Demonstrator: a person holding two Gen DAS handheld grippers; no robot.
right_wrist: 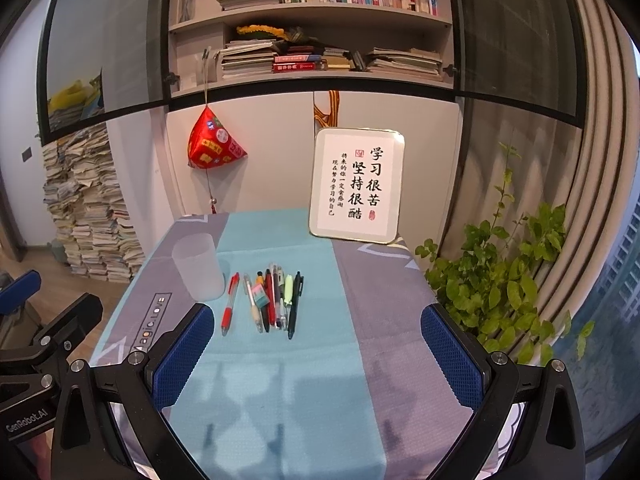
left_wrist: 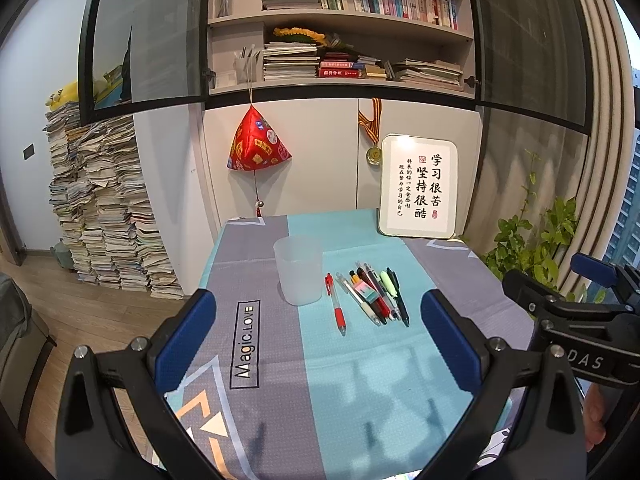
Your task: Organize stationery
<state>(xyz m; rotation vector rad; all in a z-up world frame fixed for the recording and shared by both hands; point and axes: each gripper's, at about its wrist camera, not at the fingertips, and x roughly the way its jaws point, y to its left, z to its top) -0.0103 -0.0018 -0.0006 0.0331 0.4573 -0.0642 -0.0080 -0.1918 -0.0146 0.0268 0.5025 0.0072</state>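
Frosted, translucent plastic cup (left_wrist: 298, 270) upright on the table's grey-and-teal patterned cloth (left_wrist: 320, 380), apparently empty, leftmost of the task's things. Just right of it, apart from the rest, a red-gripped clear pen (left_wrist: 335, 304). Further right, a loose cluster of pens (left_wrist: 378, 294), side by side and partly overlapping, with a small pink-and-teal eraser (left_wrist: 368, 292) lying on top; black pen (left_wrist: 400, 298) at the cluster's right edge.

Nothing yet sorted, judging by the bare cup: every pen flat on the cloth, whole task ahead, presumably pens into cup.

Long axes roughly parallel, running away from the cameras, fanned slightly; writing tips mostly toward the near edge, clips and caps toward the framed calligraphy board (left_wrist: 418, 186) at the back.

Left hand-held gripper (left_wrist: 318, 346) spread wide, nothing between its blue pads, hovering short of the cup and pens. Right hand-held gripper (right_wrist: 318, 356) likewise spread and empty, near the table's front, pens ahead and slightly left.
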